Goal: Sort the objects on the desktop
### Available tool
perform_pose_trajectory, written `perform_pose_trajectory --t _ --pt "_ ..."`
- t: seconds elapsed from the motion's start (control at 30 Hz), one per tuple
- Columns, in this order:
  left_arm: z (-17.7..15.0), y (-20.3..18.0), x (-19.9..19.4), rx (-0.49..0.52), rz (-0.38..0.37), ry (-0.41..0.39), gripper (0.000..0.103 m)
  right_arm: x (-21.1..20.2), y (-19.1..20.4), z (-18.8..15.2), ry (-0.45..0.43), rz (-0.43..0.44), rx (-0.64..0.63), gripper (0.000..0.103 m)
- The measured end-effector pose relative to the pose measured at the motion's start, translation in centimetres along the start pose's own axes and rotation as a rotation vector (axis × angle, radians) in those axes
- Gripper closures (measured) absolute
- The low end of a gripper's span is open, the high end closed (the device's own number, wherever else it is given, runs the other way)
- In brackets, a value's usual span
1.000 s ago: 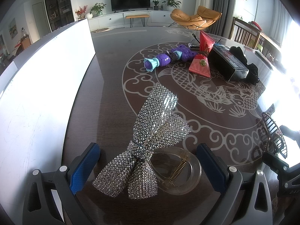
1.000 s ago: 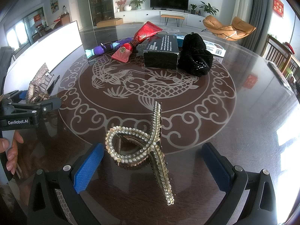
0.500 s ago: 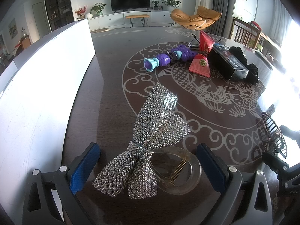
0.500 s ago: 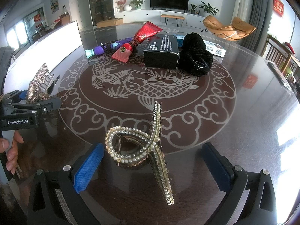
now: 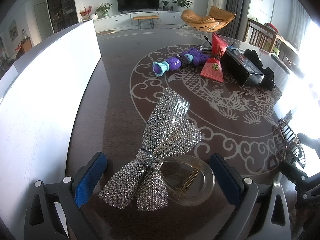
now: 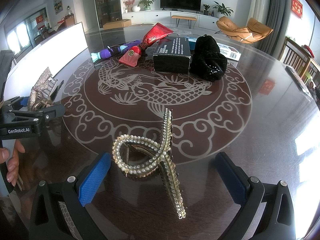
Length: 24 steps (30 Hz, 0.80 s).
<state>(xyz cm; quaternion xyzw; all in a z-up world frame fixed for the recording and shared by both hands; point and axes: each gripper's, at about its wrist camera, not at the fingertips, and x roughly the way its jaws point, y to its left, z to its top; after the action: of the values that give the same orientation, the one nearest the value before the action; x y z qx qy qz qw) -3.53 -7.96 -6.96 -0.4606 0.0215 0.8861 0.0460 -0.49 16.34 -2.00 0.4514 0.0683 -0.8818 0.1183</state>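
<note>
A rhinestone bow hair clip with a clear claw lies on the dark table between the fingers of my left gripper, which stands open around it without touching. A pearl-studded twisted hair clip lies between the wide-apart fingers of my right gripper, also open. In the right wrist view the left gripper and the bow clip show at the far left, with a hand on the handle. The pearl clip appears at the right edge of the left wrist view.
Farther back lie a purple toy, a red pouch, a black box, a black fabric piece and a flat packet. A white board stands along the table's left side.
</note>
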Motion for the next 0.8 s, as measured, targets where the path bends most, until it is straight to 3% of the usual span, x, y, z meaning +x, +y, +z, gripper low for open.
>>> perform_pose_trajectory --t 0.3,0.33,0.37,0.4,0.53,0.67,0.8 --pt "0.0 0.3 -0.4 -0.006 -0.051 -0.005 0.000 0.1 0.0 0.0 0.000 0.000 0.000 0.000" --pt "0.1 0.2 -0.4 0.001 -0.055 -0.010 0.010 0.1 0.0 0.0 0.000 0.000 0.000 0.000" --pt "0.2 0.1 -0.7 0.015 -0.048 -0.028 0.038 0.1 0.0 0.0 0.000 0.000 0.000 0.000" --pt "0.3 -0.2 -0.8 0.040 -0.030 -0.033 0.043 0.0 0.0 0.0 0.000 0.000 0.000 0.000" --pt "-0.2 -0.4 -2.1 0.035 -0.072 -0.055 0.053 -0.2 -0.5 0.1 0.028 0.066 -0.022 0.000" --pt "-1.2 -1.4 -3.7 0.050 -0.104 -0.067 0.053 -1.6 -3.2 -0.4 0.021 0.166 0.148 0.000" --pt "-1.5 -2.1 -5.2 0.040 -0.141 -0.080 0.053 -1.3 -1.4 -0.2 0.020 0.155 0.110 0.001"
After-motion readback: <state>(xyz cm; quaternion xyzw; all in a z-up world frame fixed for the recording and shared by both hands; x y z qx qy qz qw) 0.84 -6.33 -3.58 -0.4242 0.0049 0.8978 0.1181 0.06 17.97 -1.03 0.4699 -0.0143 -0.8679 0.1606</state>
